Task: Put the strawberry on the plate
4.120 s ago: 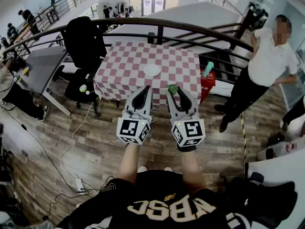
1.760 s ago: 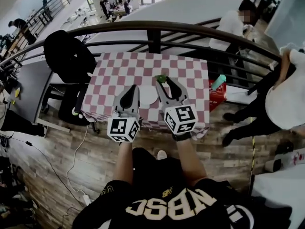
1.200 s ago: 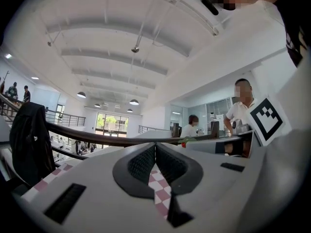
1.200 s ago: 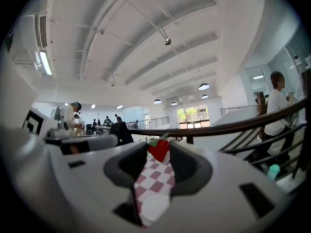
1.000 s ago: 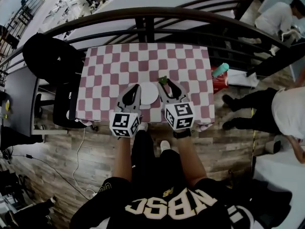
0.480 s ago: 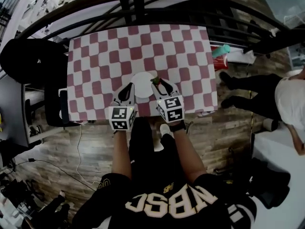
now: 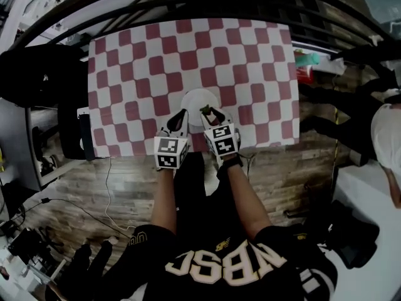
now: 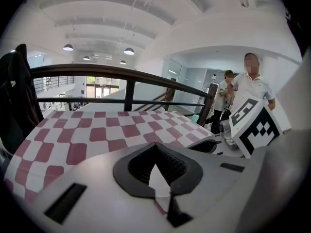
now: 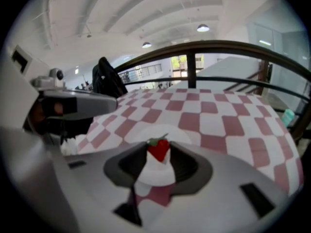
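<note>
Red strawberry (image 9: 159, 149) pinched by right gripper (image 7: 211, 114) over plate (image 7: 192, 96) rim, near checkered tablecloth (image 7: 250, 61) front edge, left gripper (image 7: 180, 116) jaws pressed together

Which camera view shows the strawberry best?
The right gripper view: the strawberry shows large and red, pinched by the right gripper. The head view shows it only as a tiny red-green speck. The left gripper view misses it.

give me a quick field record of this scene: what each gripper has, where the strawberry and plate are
right hand-held gripper: shut on small red strawberry with green leaves
left hand-held gripper: shut, empty
round white plate: on red-and-white chequered tablecloth
strawberry position: at plate's near edge, not yet released
</note>
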`<state>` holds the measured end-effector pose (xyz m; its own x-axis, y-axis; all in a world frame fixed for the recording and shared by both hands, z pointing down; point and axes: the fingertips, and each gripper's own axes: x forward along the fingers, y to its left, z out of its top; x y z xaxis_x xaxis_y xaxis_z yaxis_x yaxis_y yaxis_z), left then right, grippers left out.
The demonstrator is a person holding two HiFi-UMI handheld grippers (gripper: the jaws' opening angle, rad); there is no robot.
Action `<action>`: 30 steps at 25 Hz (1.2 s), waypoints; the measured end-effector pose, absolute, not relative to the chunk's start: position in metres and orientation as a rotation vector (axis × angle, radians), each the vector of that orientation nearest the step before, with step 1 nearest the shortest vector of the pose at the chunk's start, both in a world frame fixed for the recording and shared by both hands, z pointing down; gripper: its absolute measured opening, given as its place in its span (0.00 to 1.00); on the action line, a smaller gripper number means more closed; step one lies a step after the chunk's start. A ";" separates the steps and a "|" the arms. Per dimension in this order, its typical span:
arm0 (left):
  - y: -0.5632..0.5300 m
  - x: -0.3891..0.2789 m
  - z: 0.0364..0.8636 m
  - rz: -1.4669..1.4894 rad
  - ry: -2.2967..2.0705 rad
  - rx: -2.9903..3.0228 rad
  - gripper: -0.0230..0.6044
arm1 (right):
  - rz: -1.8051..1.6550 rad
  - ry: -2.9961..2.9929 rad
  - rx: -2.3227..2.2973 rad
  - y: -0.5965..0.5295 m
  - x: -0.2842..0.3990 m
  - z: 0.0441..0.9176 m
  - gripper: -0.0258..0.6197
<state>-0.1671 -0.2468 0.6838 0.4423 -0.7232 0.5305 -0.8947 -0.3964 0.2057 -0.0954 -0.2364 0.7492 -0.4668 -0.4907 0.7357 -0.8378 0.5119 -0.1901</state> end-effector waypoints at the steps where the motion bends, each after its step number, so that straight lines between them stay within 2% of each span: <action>1: -0.248 -0.169 0.688 0.501 -1.353 2.230 0.06 | 0.732 -2.127 1.070 -0.236 -0.098 0.756 0.27; 16: -0.259 -0.180 0.705 0.519 -1.311 2.201 0.06 | 0.749 -1.999 0.981 -0.236 -0.116 0.793 0.28; 23: -0.264 -0.179 0.683 0.477 -1.374 2.191 0.06 | 0.678 -2.053 1.013 -0.245 -0.107 0.763 0.29; 30: -0.267 -0.170 0.631 0.391 -1.466 2.232 0.06 | 0.600 -2.209 1.143 -0.263 -0.090 0.686 0.28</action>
